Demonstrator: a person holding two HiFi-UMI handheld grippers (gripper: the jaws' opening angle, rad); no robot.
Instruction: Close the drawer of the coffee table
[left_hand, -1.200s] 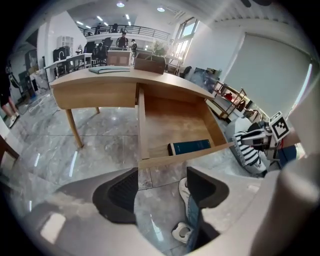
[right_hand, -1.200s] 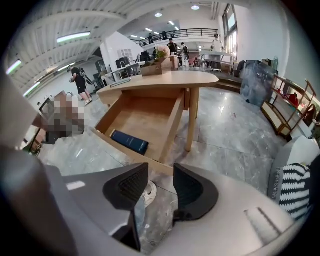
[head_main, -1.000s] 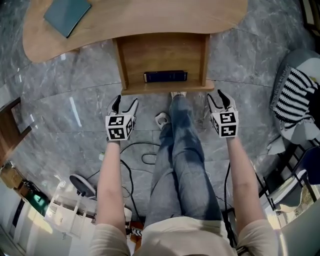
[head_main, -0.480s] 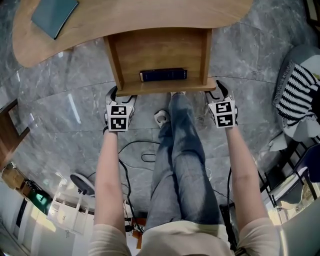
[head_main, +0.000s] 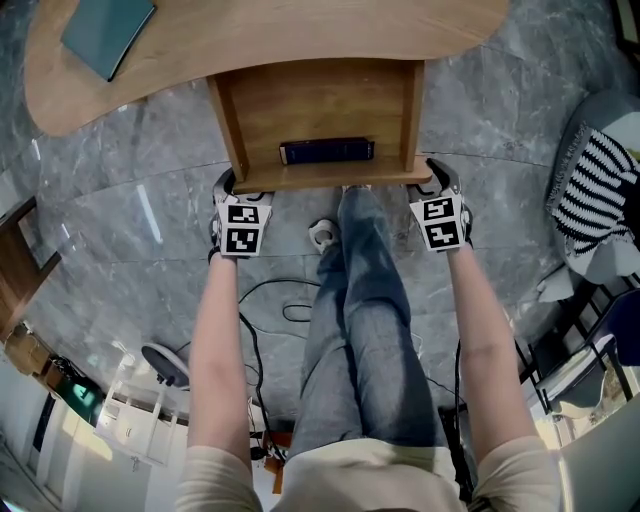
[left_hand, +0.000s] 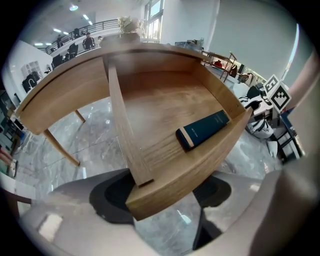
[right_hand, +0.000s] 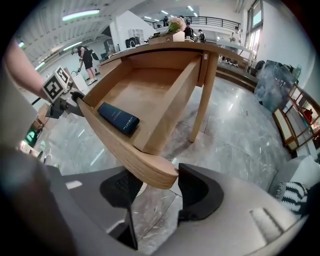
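Fingers (left_hand: 107, 202) of the left gripper (left_hand: 162, 200) wide apart, astride one front corner of the drawer (head_main: 300, 180). Fingers (right_hand: 200, 192) of the right gripper (right_hand: 160, 192) closing a little, the other corner between them, not clamped. Both down from short of that front a second ago. Drawer still fully out from the table (head_main: 300, 30), dark case (head_main: 327, 151) just beyond the fingertips. Probably set to push; closing not yet begun.
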